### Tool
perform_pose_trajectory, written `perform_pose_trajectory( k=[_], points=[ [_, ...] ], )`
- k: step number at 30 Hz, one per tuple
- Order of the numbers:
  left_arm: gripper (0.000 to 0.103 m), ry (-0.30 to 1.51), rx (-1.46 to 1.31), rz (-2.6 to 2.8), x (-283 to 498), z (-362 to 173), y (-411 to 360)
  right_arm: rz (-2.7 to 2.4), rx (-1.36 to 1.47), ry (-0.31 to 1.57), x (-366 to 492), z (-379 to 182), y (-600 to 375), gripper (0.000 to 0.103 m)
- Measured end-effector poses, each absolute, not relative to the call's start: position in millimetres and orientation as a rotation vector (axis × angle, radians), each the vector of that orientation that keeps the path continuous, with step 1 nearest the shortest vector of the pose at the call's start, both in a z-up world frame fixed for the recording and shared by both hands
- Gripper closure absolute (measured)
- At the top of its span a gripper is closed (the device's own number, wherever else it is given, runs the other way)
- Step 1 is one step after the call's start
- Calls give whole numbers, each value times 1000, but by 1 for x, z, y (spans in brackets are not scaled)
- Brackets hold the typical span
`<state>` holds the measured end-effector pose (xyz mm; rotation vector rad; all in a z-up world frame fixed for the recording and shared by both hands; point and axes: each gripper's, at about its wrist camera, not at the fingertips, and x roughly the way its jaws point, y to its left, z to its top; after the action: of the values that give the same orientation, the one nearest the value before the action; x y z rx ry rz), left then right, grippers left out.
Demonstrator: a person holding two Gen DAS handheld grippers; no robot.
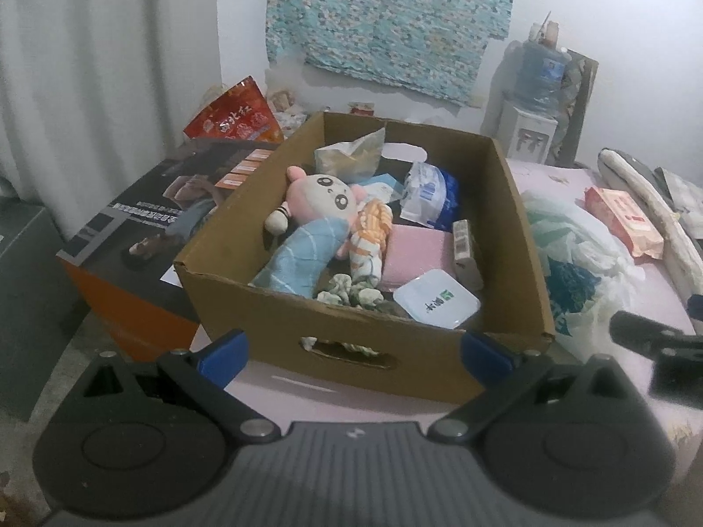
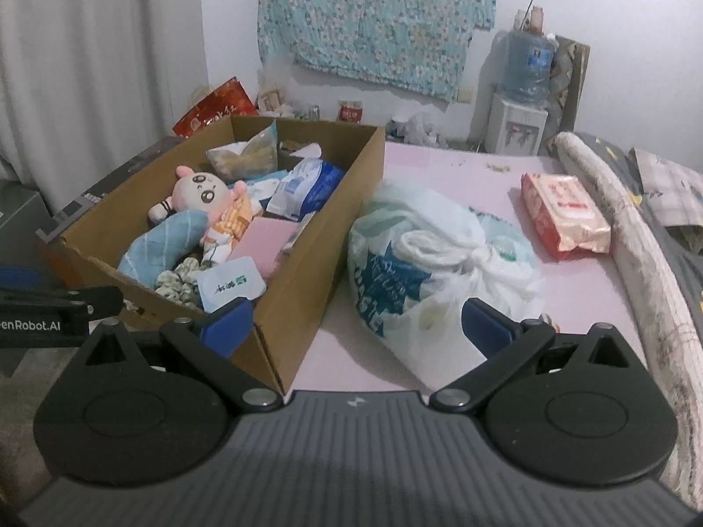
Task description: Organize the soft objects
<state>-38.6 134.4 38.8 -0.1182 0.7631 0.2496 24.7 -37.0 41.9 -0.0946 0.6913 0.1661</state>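
**Both grippers empty, box half packed**

You held the left gripper (image 1: 353, 351) spread wide, empty, facing the open brown cardboard box (image 1: 351, 351). The pink plush doll (image 1: 323, 195) and rolled blue cloth (image 1: 298, 254) lay inside it. Your right gripper (image 2: 356, 327), also spread and empty, pointed at the white plastic bag of soft stuff (image 2: 439, 263) just beside the box on the pink table (image 2: 461, 167), likely next to go in.

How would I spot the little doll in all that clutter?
Find the open cardboard box on the pink surface. Inside, toward its left, lies the plush doll, resting against a blue rolled cloth. It alone has a round pale face with big dark eyes.
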Motion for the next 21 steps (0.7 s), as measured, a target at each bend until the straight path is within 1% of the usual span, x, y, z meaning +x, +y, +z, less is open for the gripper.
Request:
perform_pose_trajectory(
  k=[14,21],
  points=[
    [0,786,-100,196,-30,33,119,157,-37,773,31,30,-40,1],
    [0,805,-97,182,-25,30,114,144,-29,779,31,28,-42,1]
  ],
)
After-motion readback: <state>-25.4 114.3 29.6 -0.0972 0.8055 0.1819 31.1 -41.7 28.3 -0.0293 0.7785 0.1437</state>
